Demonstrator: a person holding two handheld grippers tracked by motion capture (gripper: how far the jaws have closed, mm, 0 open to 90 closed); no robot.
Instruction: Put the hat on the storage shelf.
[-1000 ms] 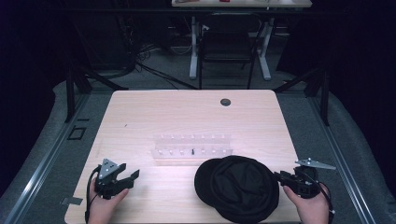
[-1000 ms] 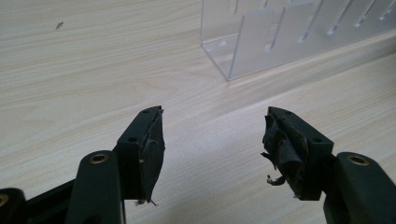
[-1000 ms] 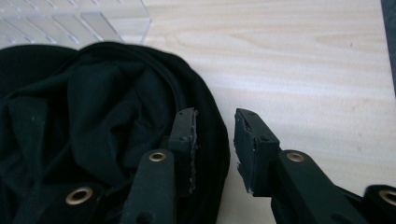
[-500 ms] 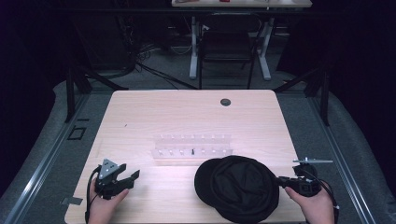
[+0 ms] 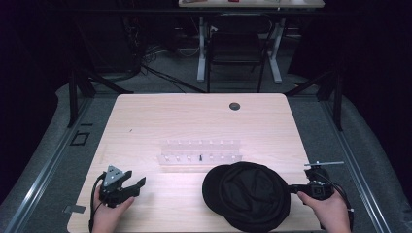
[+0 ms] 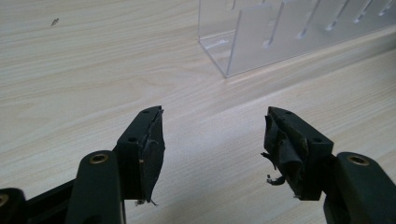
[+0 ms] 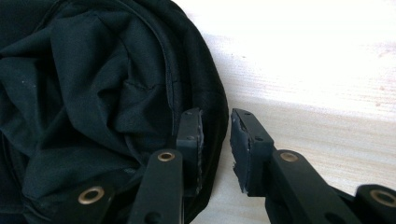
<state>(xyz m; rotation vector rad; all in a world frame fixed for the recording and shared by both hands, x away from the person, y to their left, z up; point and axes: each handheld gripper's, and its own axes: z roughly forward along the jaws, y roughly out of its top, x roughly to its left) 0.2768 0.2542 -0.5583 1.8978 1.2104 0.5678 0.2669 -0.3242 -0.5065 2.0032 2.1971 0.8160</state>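
A black fabric hat (image 5: 248, 194) lies crumpled at the near right of the wooden table (image 5: 194, 116). My right gripper (image 5: 291, 188) meets its right edge. In the right gripper view the hat (image 7: 93, 93) has its thick rim between the two jaws of that gripper (image 7: 217, 135). The jaws have just been closing and now hold the rim, one pad inside the hat and one outside. My left gripper (image 5: 137, 177) rests at the near left, open. In the left gripper view nothing lies between the jaws of that gripper (image 6: 212, 140), just bare wood.
A clear plastic rack (image 5: 199, 151) with small pegs stands mid-table, and its corner (image 6: 289, 37) shows ahead of the left jaws. A dark round grommet (image 5: 234, 106) sits at the far edge. A chair (image 5: 235, 48) and desk legs stand beyond the table.
The right gripper's jaws have narrowed onto the hat's right rim, and that hand has shifted slightly. The left gripper and the hat have stayed put.
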